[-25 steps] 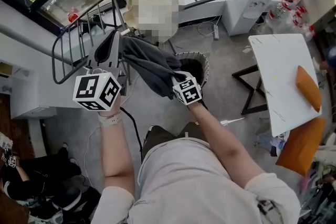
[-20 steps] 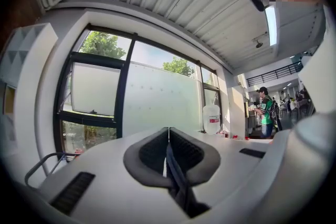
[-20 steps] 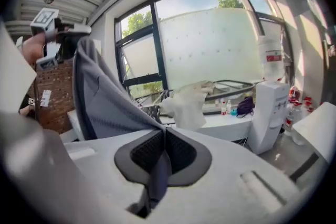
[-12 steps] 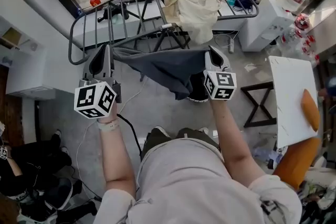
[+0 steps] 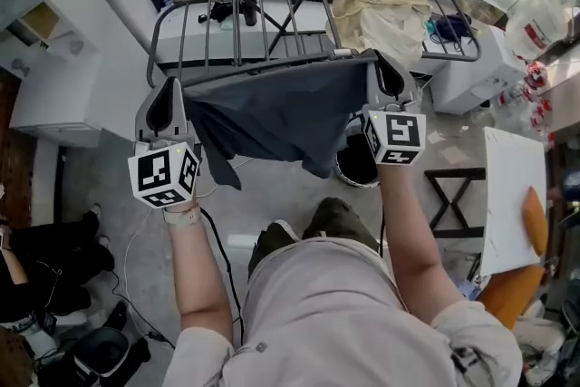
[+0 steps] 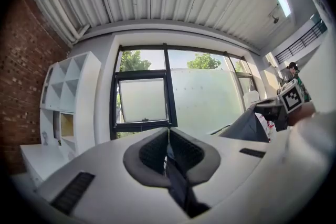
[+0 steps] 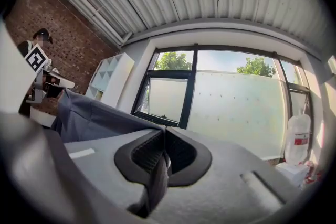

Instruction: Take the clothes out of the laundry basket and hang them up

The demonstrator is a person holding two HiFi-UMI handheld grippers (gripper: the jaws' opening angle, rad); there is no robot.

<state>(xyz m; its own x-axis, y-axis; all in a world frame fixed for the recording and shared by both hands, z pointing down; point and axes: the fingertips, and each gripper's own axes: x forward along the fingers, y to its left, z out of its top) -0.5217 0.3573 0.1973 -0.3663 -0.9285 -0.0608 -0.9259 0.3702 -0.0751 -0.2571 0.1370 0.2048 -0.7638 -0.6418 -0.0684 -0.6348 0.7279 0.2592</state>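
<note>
A dark grey garment (image 5: 272, 113) hangs stretched between my two grippers, just in front of the grey drying rack (image 5: 254, 0). My left gripper (image 5: 169, 109) is shut on the garment's left edge, and dark cloth (image 6: 176, 186) shows pinched between its pads. My right gripper (image 5: 388, 77) is shut on the right edge, with a fold of cloth (image 7: 156, 178) between its pads and the rest of the garment (image 7: 89, 115) spreading to the left. The laundry basket (image 5: 355, 169) stands on the floor below, partly hidden by the garment.
A cream cloth (image 5: 381, 14) lies over the rack's right end. A white table (image 5: 512, 195) with an orange thing (image 5: 535, 220) stands at the right. A white cabinet (image 5: 471, 77) is behind it. Cables (image 5: 217, 231) trail on the floor at the left.
Both grippers have risen and moved apart, spreading the garment wide, and carried it forward to the rack's near rail. The head view has tilted toward the rack.
</note>
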